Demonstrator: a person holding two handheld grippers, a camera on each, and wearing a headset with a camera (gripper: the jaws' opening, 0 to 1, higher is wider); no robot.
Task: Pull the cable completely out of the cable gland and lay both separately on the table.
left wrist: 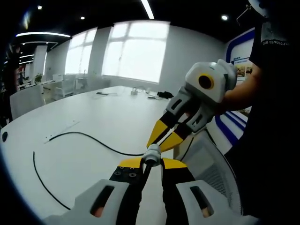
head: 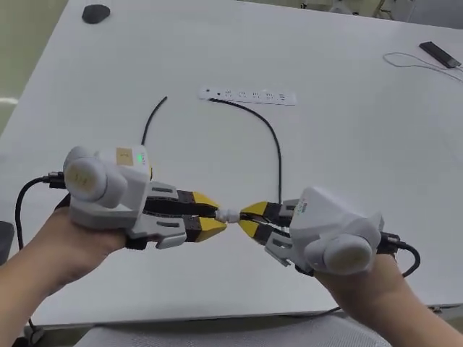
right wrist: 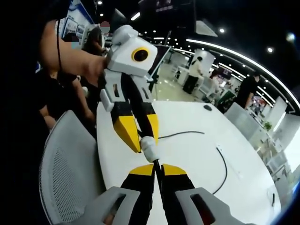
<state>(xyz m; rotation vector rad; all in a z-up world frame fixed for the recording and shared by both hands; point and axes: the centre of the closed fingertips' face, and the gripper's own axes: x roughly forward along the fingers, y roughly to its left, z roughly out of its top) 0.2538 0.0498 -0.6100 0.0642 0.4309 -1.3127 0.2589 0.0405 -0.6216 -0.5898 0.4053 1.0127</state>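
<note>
With left gripper (head: pixel 219 215) jaws closed tight, holding small white gland (head: pixel 228 215); with right gripper (head: pixel 242 217) jaws pinched on black cable (head: pixel 278 155), just beside gland; lifting both over white surface (head: pixel 347 144); leaving rest of cable lying on it.

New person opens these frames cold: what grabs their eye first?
The left hand-held gripper and the right hand-held gripper, both yellow-tipped, meet nose to nose above the near edge of the white table. The small white cable gland sits between their tips. Next comes the black cable, curving from the right one across the table toward a white strip farther back.
</note>
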